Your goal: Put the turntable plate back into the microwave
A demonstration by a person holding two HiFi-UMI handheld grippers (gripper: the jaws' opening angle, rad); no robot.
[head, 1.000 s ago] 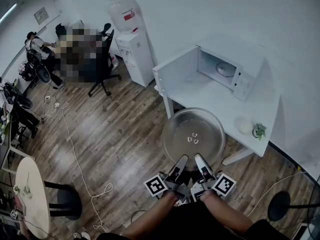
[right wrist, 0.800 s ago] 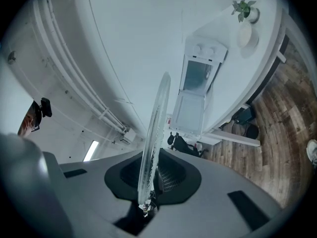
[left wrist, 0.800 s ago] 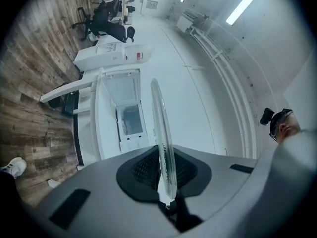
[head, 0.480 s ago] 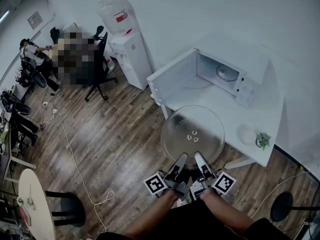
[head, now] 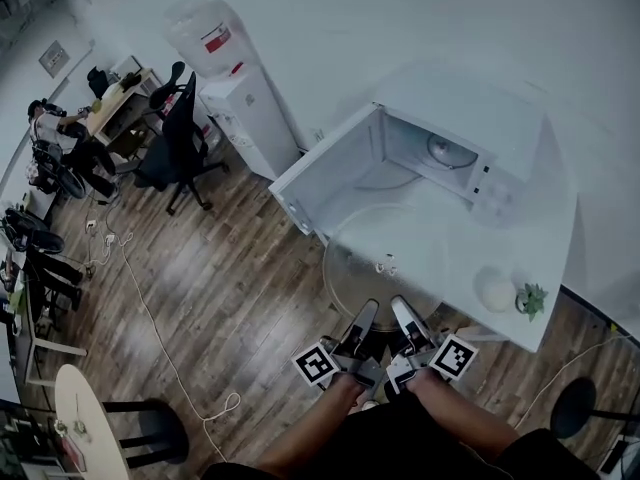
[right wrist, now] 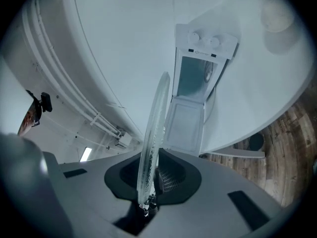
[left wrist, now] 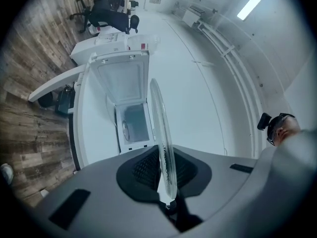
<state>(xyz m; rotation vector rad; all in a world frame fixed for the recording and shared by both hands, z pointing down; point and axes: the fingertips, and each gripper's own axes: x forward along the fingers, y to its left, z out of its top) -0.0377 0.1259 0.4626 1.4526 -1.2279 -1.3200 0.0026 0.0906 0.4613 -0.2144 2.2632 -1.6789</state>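
Observation:
The clear glass turntable plate [head: 385,263] is held level between both grippers, and its far half reaches over the white table [head: 545,228] in front of the microwave [head: 455,153]. The microwave's door [head: 325,173] hangs open to the left and the cavity shows a roller ring inside. My left gripper [head: 362,320] and right gripper [head: 405,318] clamp the plate's near rim side by side. In the left gripper view the plate [left wrist: 161,133] stands edge-on in the shut gripper [left wrist: 166,175], with the microwave [left wrist: 132,120] ahead. The right gripper view shows the plate [right wrist: 153,133] pinched in that gripper [right wrist: 151,180], facing the microwave [right wrist: 195,83].
A small potted plant [head: 530,298] and a white round object [head: 495,290] sit on the table's near right corner. A water dispenser [head: 235,88] stands left of the table and an office chair [head: 180,138] beyond it. A white cable [head: 150,308] trails over the wood floor.
Both grippers have carried the plate forward together toward the microwave. Its far edge has gone from short of the table to over the tabletop.

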